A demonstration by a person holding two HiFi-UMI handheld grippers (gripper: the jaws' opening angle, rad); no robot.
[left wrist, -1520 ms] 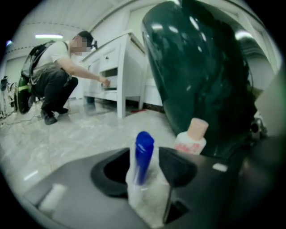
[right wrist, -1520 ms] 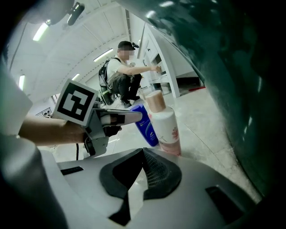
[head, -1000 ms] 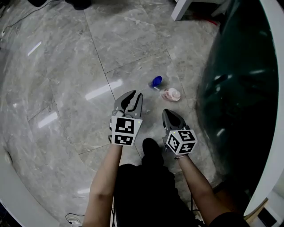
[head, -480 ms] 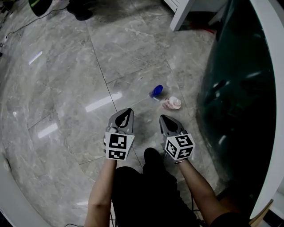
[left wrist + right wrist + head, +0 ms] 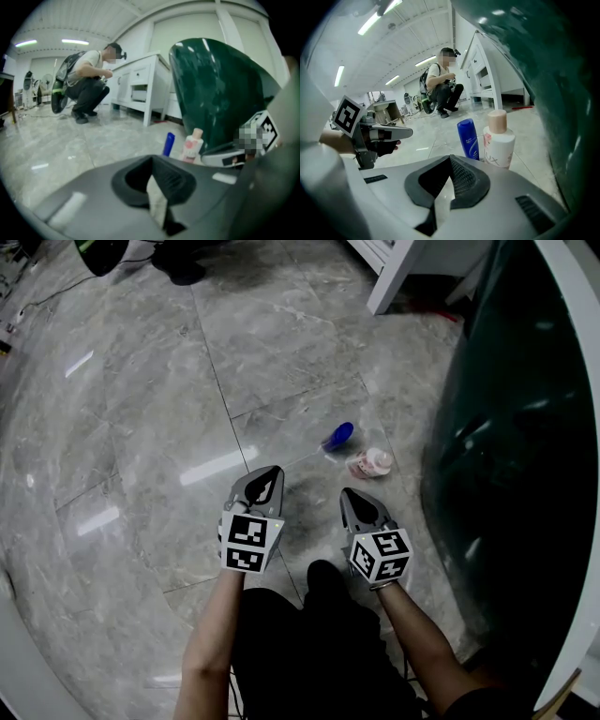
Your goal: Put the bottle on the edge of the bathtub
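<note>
The left gripper (image 5: 270, 474) and right gripper (image 5: 350, 495) were pressed together, empty. Grabbing the white bottle (image 5: 372, 462) could topple the blue bottle (image 5: 337, 436) just beside it.

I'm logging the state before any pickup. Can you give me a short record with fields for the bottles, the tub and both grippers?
blue bottle: upright on the floor, beside the white bottle
white bottle: upright, pink cap, nearer the bathtub
bathtub: dark green, right of both bottles; neither bottle is on its edge
left gripper: jaws together, holding nothing, short of the bottles
right gripper: jaws together, holding nothing
background: person crouching by a white cabinet
</note>
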